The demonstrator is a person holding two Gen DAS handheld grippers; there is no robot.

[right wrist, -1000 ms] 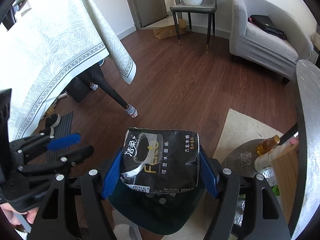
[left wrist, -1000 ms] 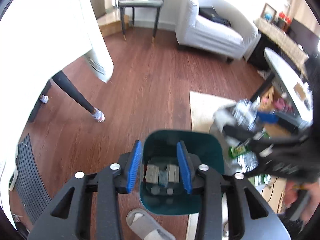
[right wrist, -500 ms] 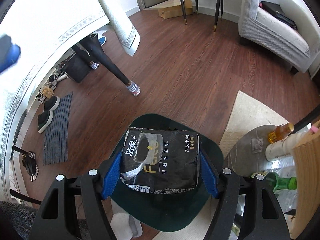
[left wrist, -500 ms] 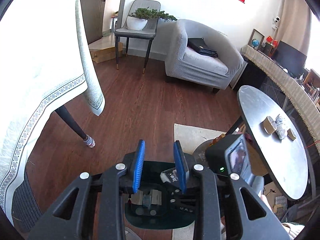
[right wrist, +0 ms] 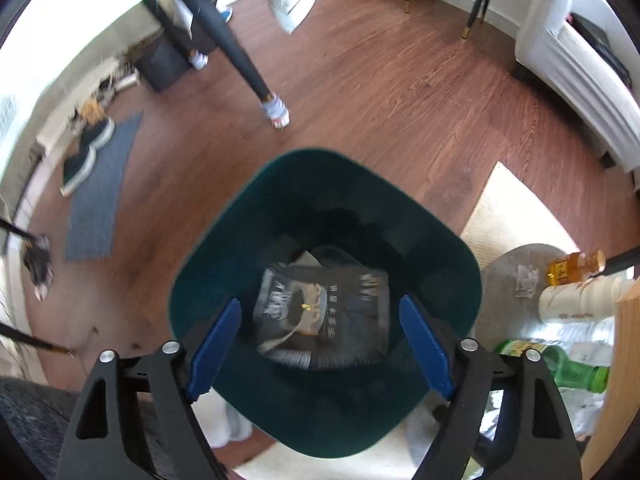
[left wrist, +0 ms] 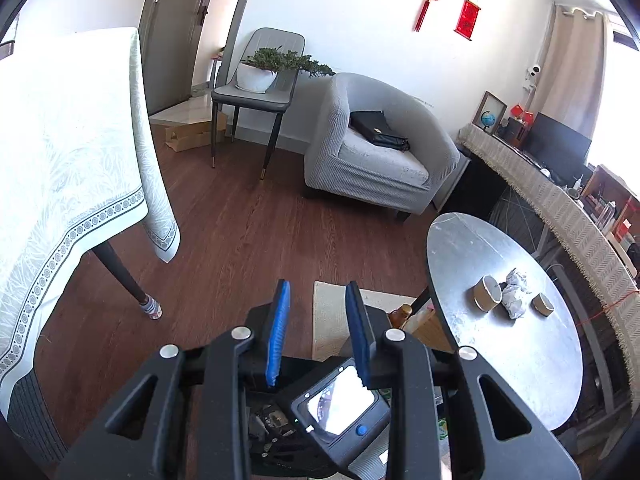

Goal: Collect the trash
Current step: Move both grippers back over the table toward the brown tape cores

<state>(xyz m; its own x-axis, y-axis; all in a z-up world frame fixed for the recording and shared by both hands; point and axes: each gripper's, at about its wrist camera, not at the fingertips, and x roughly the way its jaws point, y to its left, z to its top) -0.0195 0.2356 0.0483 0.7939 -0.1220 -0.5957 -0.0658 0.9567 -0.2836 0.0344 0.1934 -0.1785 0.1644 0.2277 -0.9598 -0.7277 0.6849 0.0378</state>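
While the right gripper (right wrist: 320, 348) hangs spread and empty over the bin (right wrist: 436, 248) — tissue pack (right wrist: 324, 308) inside — remaining trash (left wrist: 514, 294) sits on the tabletop (left wrist: 520, 360) at two o'clock from the left gripper (left wrist: 318, 330), whose fingers stand parted, empty.

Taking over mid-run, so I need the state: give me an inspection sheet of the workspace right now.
Surface: round grey table; wooden floor.
Job's things: black tissue pack inside the green bin; two cardboard rolls and crumpled paper on the table.
Clutter: bottles beside the bin.
Grippers: left gripper open, empty; right gripper open above the bin.
Cables: nothing seen.
Surroundings: armchair, clothed table.
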